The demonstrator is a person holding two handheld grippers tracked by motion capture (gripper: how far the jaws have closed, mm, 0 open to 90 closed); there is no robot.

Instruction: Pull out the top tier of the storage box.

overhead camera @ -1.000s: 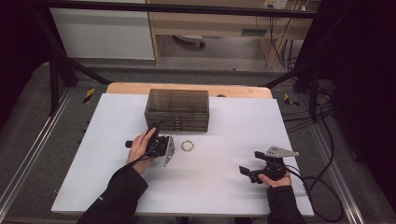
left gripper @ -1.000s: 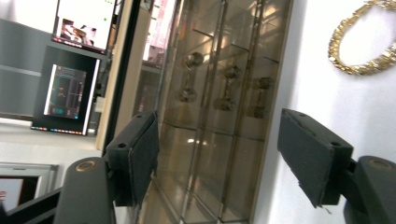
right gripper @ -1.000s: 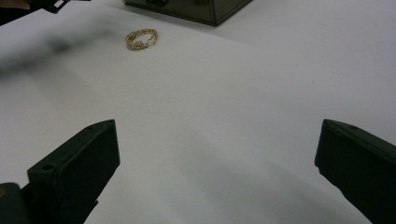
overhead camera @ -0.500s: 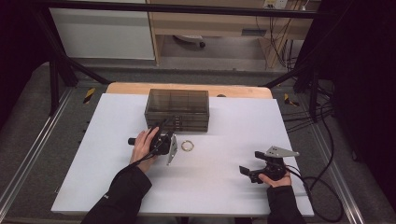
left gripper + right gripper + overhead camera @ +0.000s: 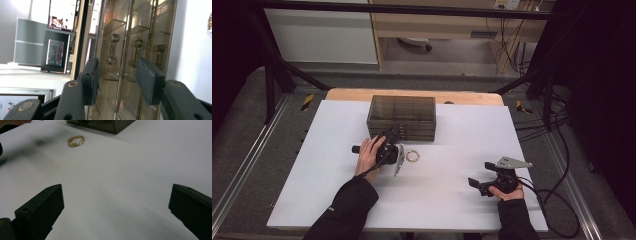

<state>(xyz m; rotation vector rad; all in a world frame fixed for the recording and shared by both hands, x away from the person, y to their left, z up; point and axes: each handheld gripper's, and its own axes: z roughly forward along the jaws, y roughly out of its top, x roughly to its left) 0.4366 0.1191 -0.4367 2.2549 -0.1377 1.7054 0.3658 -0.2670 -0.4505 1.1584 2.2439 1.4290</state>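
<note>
Since a second ago, our left gripper (image 5: 391, 136) has edged toward the front of the smoked drawer box (image 5: 402, 117), and its jaws have just been closing, now standing about half apart. Seen in the left gripper view, the gripper is rolled on its side, so the box front runs up the picture. The handle of one drawer (image 5: 111, 49), a bar between two knobs, lies just beyond the gap between the jaws, its long axis along the drawer front. We cannot see the pads (image 5: 90, 80) pressing on it; nothing is gripped.

Nearest us, well to the right of the box and toward the table's (image 5: 332, 190) near edge, our right gripper (image 5: 476, 186) rests with jaws spread wide, empty, pointing left across the white top.

Between the two, just in front of the box, a gold ring-shaped bracelet (image 5: 412, 156) lies flat beside the left gripper's grey plate. The box stands at the table's far middle, long axis across the table, drawers facing us.
</note>
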